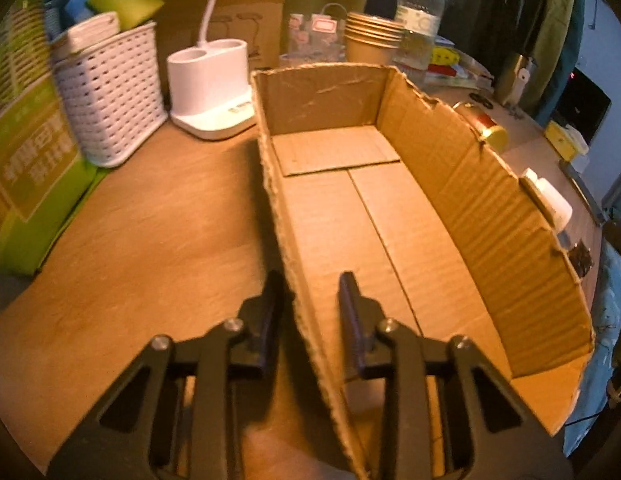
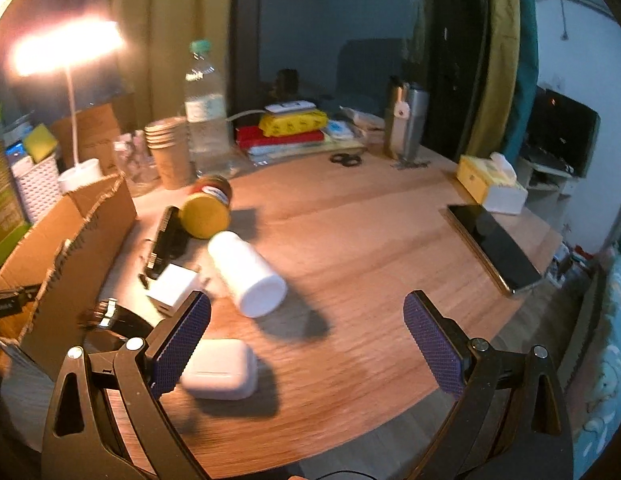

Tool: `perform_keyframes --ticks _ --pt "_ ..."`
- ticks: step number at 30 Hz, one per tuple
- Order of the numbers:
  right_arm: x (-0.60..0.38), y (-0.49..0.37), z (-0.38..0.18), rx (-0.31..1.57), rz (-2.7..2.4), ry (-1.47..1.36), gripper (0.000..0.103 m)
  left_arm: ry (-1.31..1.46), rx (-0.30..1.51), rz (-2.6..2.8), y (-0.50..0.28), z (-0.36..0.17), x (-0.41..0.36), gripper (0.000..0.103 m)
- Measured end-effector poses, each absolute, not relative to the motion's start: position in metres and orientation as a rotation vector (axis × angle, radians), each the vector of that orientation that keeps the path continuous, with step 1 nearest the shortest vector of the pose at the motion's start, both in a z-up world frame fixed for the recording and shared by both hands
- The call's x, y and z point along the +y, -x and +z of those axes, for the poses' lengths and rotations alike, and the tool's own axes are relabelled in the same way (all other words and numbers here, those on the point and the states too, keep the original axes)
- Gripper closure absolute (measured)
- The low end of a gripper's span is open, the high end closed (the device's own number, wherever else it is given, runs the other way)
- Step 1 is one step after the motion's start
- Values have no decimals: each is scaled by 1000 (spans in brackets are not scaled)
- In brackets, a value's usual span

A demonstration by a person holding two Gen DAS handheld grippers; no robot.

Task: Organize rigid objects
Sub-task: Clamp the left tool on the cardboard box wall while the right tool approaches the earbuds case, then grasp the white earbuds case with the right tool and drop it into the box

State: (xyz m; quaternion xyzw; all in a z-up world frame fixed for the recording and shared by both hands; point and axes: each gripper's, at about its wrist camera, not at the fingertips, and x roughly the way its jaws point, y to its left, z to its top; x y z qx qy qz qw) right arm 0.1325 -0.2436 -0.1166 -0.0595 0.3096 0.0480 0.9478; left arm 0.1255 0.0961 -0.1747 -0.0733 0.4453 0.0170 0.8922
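The left gripper [image 1: 308, 300] is clamped on the near wall of the empty cardboard box [image 1: 450, 184], one finger inside and one outside, steadying it. The right gripper [image 2: 306, 332] hangs wide open over the table [image 2: 370, 240], empty. Filling has evidently not begun; next it likely must drop onto the white earbud case [image 2: 220, 368] (nearest its left finger). Only the right view shows the white bottle [image 2: 246, 276], yellow-lidded jar [image 2: 206, 212] and charger [image 2: 172, 284] lying just outside the box.

I'm seeing the left gripper [image 1: 310, 300] showing black linkage arms, silver pivot screws, dark pads; the right gripper [image 2: 306, 344] is showing the same black frame, purple-blue textured pads.
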Motion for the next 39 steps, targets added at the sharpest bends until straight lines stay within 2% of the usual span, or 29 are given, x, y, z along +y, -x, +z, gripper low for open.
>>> perform_keyframes --ticks 7,18,24,26,27,39 --pt "-232 -130 -132 688 154 141 4 159 907 -37 -137 -174 95 83" --pt "-193 -135 -155 751 195 228 5 212 901 -108 -133 -175 101 84" --pt "-186 -137 -165 776 211 248 28 210 901 -115 -133 -175 100 84" --pt "-186 -136 -165 781 229 240 42 209 901 -119 -133 -175 98 84" --pt "-185 -136 -165 780 230 245 45 209 901 -120 -133 -175 98 84" --pt "-189 -128 -148 723 226 238 45 220 899 -119 -133 -175 100 84"
